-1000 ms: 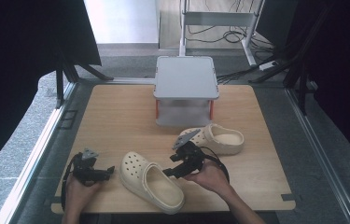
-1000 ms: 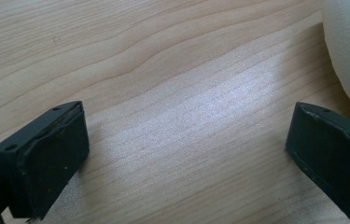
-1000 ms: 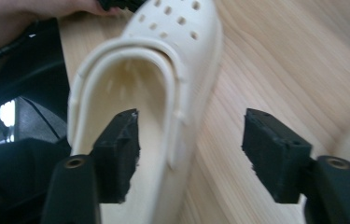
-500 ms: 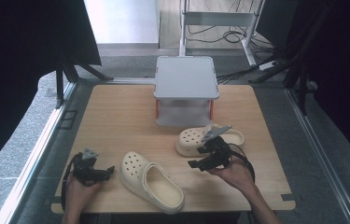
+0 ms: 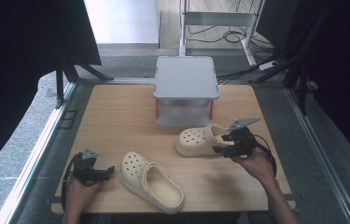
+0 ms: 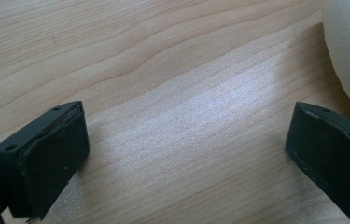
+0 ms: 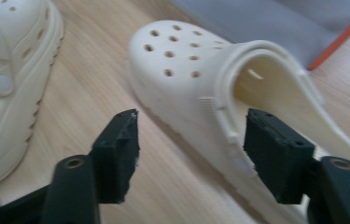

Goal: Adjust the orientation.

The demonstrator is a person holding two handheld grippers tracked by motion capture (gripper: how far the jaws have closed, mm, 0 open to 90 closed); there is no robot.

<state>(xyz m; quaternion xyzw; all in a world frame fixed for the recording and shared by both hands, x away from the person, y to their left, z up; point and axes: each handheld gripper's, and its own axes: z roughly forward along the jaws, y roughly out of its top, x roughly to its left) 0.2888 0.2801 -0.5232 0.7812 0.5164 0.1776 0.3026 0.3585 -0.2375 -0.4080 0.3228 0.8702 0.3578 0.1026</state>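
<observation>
We note right gripper (image 5: 221, 143) at heel end of far clog (image 5: 200, 140), jaws parted, one either side of clog's side wall, pads not pressing; jaws have just been closing. We judge approach lined up for grasp on heel rim. Clog lies just before grey stand (image 5: 185, 79). Near clog (image 5: 150, 181) lies apart, toward table (image 5: 116, 116) front edge. Left gripper (image 5: 99, 173) rests spread wide, empty. Clogs: cream moulded foam, perforated toe, smooth matte.

A lab recording station.
Wooden table (image 5: 116, 112) enclosed by black screens (image 5: 18, 46); loose cables (image 5: 219, 32) lie on the floor at 12 o'clock.
</observation>
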